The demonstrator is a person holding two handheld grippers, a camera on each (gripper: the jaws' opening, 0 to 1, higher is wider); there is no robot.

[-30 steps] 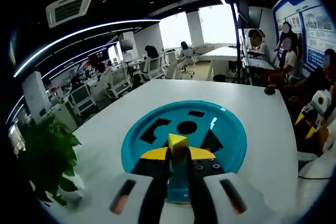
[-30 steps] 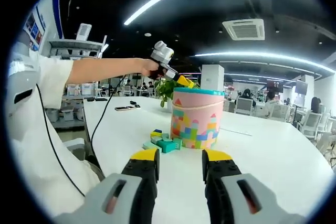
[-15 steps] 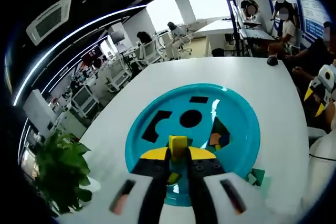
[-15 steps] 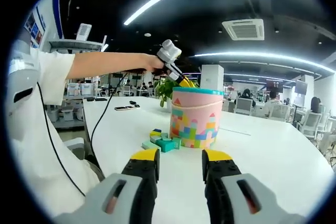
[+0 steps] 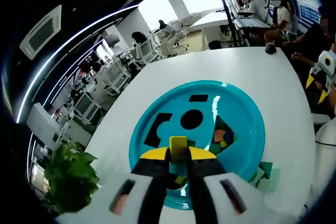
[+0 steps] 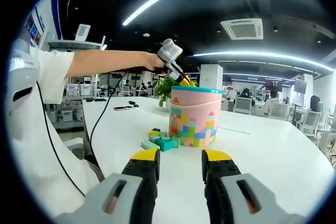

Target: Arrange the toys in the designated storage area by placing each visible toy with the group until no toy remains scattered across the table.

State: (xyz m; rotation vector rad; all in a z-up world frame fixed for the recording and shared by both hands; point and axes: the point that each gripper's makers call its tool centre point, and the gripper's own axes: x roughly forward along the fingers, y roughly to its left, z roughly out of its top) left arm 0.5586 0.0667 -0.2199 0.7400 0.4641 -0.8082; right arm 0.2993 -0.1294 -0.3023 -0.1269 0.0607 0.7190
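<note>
Since the earlier frames the left gripper [image 5: 178, 153] has come in over the bucket lid [image 5: 247, 129] and tipped down more. In the left gripper view the teal lid w/ its shape cutouts now sits bigger and more square under the jaws, and more of what's down inside shows thru the triangle hole. The jaws are pinched on a yellow block [image 5: 178, 146], same grip as before, so no drop yet.

From the right gripper view you can see the same thing from the side: the left gripper [image 6: 181, 80] is up over the top of the pink bucket [image 6: 193, 117], a bit further over the rim than 1 s back. The right gripper [image 6: 179, 170] hasn't budged. Its jaws are spread w/ nothing between them, low over the white table [image 6: 273, 156].

What it means imo: the yellow block is just about at the drop-off, block hovering near the round hole [image 5: 191, 119] and the notched slot beside it. Can't tell which cutout it fits tbh. It prob needs lining up w/ a matching hole before letting go.

Still work left tho. A small pile of blocks [image 6: 160, 141] (teal, yellow, some blue) sits on the table touching or just beside the bucket base, on the side toward the person.
</note>
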